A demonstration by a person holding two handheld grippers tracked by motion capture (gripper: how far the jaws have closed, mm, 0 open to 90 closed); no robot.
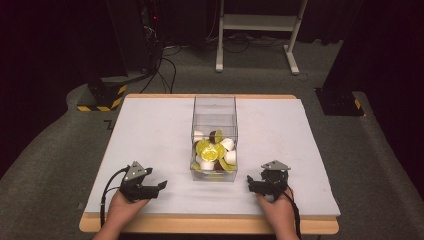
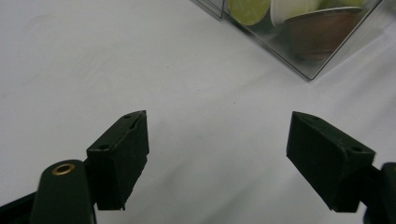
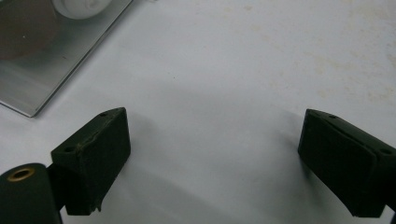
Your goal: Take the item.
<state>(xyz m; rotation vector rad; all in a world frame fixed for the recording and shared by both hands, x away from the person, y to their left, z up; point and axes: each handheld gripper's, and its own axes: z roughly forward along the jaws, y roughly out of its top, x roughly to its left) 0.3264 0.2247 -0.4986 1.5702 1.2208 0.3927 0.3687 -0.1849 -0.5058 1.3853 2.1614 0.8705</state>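
Jaws wide over white table [image 1: 150, 130], dark room behind

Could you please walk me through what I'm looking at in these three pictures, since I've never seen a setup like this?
There is no robot here: a person sits at a table covered in white and holds a hand tool in each hand. Each tool is a gripper with two black jaws. The wide picture comes from a fixed camera above the person, looking forward and down. In it the left gripper is at lower left and the right gripper at lower right. The other two pictures come from small cameras riding on the grippers, looking out between their own jaws. Both pairs of jaws stand wide apart and hold nothing. In the middle of the table stands a clear box with yellow-green, white and brown capsules in it. Each gripper view catches a corner of that box.
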